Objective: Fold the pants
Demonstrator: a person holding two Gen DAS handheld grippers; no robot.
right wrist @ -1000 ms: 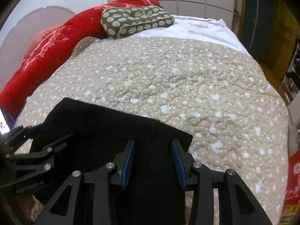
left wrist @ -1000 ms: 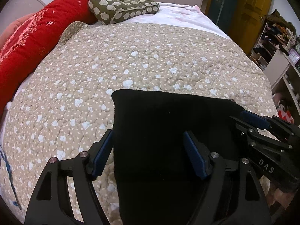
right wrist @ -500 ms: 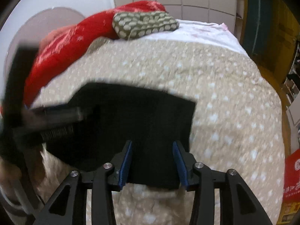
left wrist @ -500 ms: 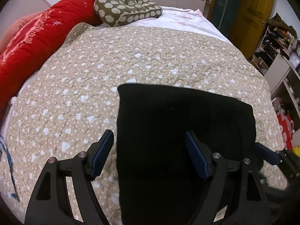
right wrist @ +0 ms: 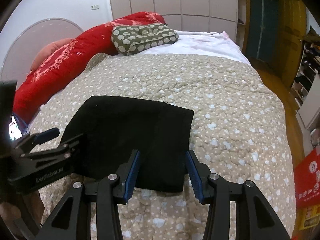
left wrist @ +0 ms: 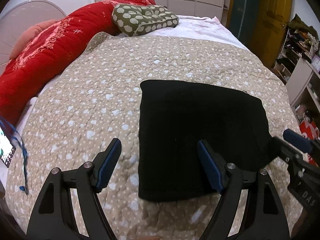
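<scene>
Both grippers have drawn back and up off the black pants (left wrist: 200, 136) since a second ago, so the whole folded bundle now shows, lying flat on the spotted beige quilt (left wrist: 84, 104). Left gripper (left wrist: 160, 164) hangs wide open, holding nothing, with the bundle's left edge between its blue pads. Right gripper (right wrist: 163, 177), jaws just widened, also empty above the near right corner.

You have before you: one pair of black pants (left wrist: 200, 134), folded into one rectangle; two grippers, the left gripper (left wrist: 160, 165) and the right gripper (right wrist: 162, 177); one beige quilt (left wrist: 96, 104); one red comforter (left wrist: 50, 46); one green patterned cushion (left wrist: 144, 19); one pink pillow (left wrist: 32, 34).
</scene>
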